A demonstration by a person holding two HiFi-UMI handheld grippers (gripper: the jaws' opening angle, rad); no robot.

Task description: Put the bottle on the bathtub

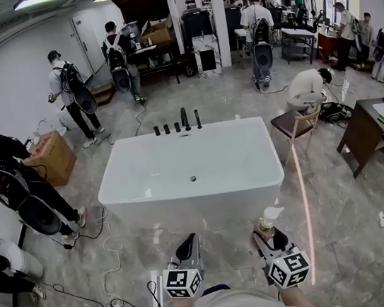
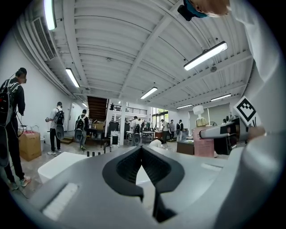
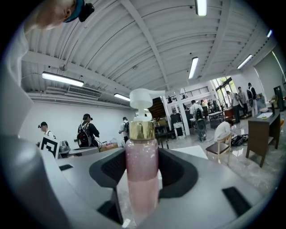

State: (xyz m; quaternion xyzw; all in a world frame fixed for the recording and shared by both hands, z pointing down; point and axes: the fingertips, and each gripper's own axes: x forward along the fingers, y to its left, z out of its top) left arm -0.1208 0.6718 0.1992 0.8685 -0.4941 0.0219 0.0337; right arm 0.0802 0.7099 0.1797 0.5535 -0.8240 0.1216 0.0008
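A white bathtub [image 1: 190,167] stands on the floor just ahead of both grippers, with a row of black taps [image 1: 184,121] on its far rim. My right gripper [image 1: 268,239] is shut on a pink pump bottle [image 1: 267,221] with a gold collar and white pump head. In the right gripper view the bottle [image 3: 142,170] stands upright between the dark pads. My left gripper [image 1: 189,246] hangs beside it at the same height, short of the tub's near wall, its jaws shut on nothing. The left gripper view shows the tub [image 2: 58,163] low at left and the bottle [image 2: 203,139] at right.
Several people with backpacks stand around the hall. A person crouches by a wooden chair [image 1: 295,126] right of the tub, and a dark desk [image 1: 371,133] stands further right. A cardboard box [image 1: 53,155] sits at left. Cables [image 1: 106,248] trail over the floor near the tub's left corner.
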